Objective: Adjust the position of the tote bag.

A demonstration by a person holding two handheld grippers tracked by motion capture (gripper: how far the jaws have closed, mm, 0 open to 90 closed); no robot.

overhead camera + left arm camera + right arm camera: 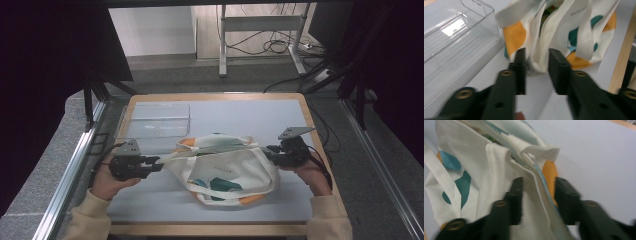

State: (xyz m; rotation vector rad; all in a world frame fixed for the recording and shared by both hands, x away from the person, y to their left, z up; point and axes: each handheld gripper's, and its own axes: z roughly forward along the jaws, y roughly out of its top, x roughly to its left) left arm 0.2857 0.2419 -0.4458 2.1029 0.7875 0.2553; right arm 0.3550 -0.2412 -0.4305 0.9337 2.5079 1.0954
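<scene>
A white cloth tote bag point(225, 167) with teal and orange patches lies on the pale table point(250, 112), its mouth facing the far side. My left gripper point(159, 164) is at the bag's left end. In the left gripper view its jaws point(537, 53) stand apart with a bunched fold of the bag point(556, 32) between them and room at the sides. My right gripper point(267, 151) is at the bag's right end. Its jaws point(538, 181) also stand apart, and the hem of the bag point(474, 157) runs loosely between them.
A clear plastic tray point(155, 120) sits just behind the bag's left half, close to my left gripper point(454, 42). The table's wooden rim point(320, 150) runs right beside the right hand. Metal rails and dark frame legs flank the table.
</scene>
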